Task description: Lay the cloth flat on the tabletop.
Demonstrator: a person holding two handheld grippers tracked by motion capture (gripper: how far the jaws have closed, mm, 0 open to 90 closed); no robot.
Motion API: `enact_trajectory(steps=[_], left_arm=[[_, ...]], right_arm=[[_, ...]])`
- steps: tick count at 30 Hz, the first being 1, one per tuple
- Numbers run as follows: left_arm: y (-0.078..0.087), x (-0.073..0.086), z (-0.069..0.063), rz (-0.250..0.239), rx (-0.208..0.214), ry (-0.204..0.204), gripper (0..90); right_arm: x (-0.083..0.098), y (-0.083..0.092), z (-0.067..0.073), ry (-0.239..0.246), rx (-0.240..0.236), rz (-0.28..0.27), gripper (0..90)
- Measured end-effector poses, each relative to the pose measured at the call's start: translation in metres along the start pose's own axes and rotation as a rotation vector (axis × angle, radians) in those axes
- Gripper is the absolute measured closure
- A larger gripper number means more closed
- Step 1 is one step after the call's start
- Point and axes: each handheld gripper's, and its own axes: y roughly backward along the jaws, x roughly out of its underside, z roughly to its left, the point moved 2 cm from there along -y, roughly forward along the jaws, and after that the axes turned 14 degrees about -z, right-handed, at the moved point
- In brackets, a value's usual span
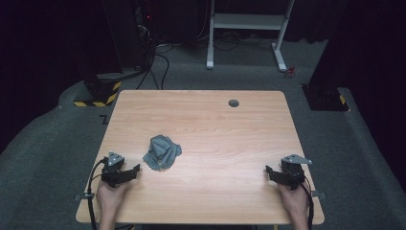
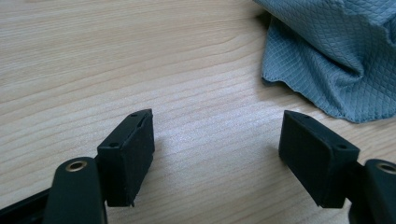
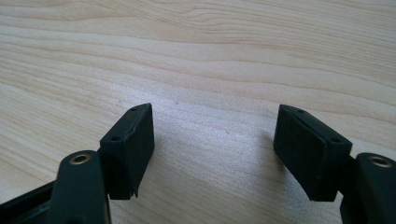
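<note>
So I've got the crumpled grey waffle-weave cloth (image 1: 162, 152) lying left of centre on the light wooden table (image 1: 215, 129), just beside my left gripper (image 1: 135, 168). My right gripper (image 1: 268, 169) is well apart from it. Both have jaws spread wide, holding nothing

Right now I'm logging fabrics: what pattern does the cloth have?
Grey-blue cloth, fine diamond grid; left gripper view.

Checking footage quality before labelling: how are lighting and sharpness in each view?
High view: table evenly lit, surroundings dark, slightly soft. Left gripper view: cloth weave crisp, soft shadows under the jaws. Right gripper view: wood grain sharp, faint sheen, no harsh glare.
</note>
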Motion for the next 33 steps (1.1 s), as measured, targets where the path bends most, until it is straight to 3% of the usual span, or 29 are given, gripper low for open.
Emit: enact_trajectory(steps=[21, 24, 31, 33], left_arm=[[-0.002, -0.0007, -0.0048, 0.019, 0.019, -0.014, 18.7], [-0.0055, -0.0022, -0.0071, 0.027, 0.025, -0.022, 14.1], [-0.0054, -0.0038, -0.0074, 0.028, 0.027, -0.018, 19.1], [-0.0058, -0.0045, -0.0082, 0.02, 0.049, 0.003, 19.0]], right_arm=[[0.0, 0.0, -0.0001, 0.0, -0.001, 0.0, 29.0], [0.0, 0.0001, -0.0001, 0.0, -0.002, 0.0, 29.0], [0.0, 0.0002, -0.0001, 0.0, -0.002, 0.0, 28.9], [0.0, 0.0002, -0.0001, 0.0, -0.002, 0.0, 28.9]])
